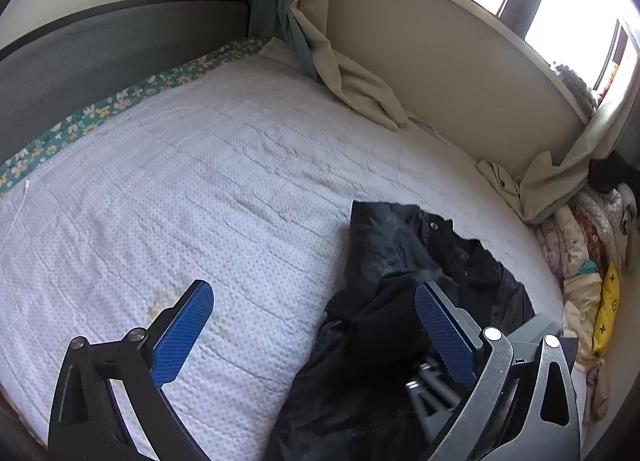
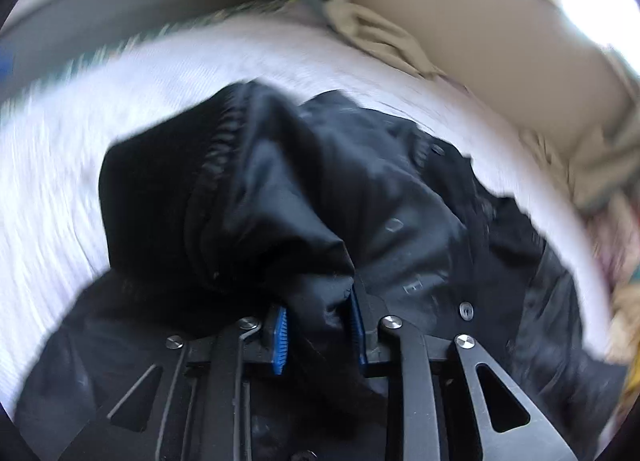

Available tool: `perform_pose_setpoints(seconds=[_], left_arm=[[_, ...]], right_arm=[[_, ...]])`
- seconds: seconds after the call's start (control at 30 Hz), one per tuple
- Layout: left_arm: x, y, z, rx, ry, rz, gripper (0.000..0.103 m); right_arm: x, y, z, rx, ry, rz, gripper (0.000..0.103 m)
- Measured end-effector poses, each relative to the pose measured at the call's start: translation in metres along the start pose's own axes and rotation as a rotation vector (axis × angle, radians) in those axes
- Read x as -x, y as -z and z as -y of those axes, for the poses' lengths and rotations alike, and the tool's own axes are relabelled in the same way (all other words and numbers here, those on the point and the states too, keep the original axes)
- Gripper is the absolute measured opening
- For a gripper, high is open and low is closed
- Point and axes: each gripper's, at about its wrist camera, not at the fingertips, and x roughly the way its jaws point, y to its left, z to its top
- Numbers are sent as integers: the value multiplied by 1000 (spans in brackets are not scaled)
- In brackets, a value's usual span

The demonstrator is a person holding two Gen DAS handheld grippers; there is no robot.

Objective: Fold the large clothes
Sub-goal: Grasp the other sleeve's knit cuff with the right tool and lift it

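Observation:
A black jacket (image 1: 404,261) with snap buttons lies crumpled on the white quilted bed (image 1: 200,189), at the right of the left wrist view. My left gripper (image 1: 316,309) is open and empty above the bed; its right finger is close over the jacket's left edge. In the right wrist view, my right gripper (image 2: 318,337) is shut on a bunched fold of the black jacket (image 2: 280,189), which rises up in front of the camera. That view is motion-blurred. The blue pads (image 2: 280,341) pinch the fabric between them.
A grey headboard (image 1: 100,53) and a floral sheet edge (image 1: 120,101) run along the far left. Beige curtains (image 1: 360,89) hang onto the bed by the window wall. A pile of clothes and bedding (image 1: 588,253) sits at the bed's right edge.

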Motion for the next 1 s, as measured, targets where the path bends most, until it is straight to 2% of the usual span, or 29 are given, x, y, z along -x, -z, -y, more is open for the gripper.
perform_pose_setpoints(seconds=[0.17, 0.3, 0.37, 0.4, 0.43, 0.53, 0.63, 0.73, 0.87, 0.93, 1.0], left_arm=[[-17, 13, 20, -56, -3, -51, 102], [-37, 26, 38, -113, -9, -106, 102], [-47, 32, 47, -145, -20, -126, 102], [-52, 36, 51, -160, -29, -134, 102], [-56, 39, 55, -174, -38, -141, 102], [-68, 49, 65, -215, -59, -167, 102], [-77, 60, 76, -263, -69, -189, 102], [-85, 69, 87, -318, -86, -195, 102], [-91, 77, 102, -376, -85, -177, 102], [-92, 79, 110, -409, -76, -164, 102], [-95, 83, 120, -468, -82, -148, 102]], right_arm=[[18, 7, 69, -293, -164, 31, 19], [17, 20, 121, -471, -274, 12, 21], [18, 30, 143, -525, -298, -6, 29], [19, 35, 149, -539, -298, -10, 37], [21, 39, 156, -546, -297, -15, 50], [27, 49, 171, -541, -270, -29, 79], [34, 63, 190, -542, -285, -56, 84], [39, 81, 213, -613, -343, -94, 86], [34, 121, 251, -829, -455, -106, 86], [24, 137, 269, -968, -477, -164, 86], [14, 148, 283, -1054, -509, -206, 86]])
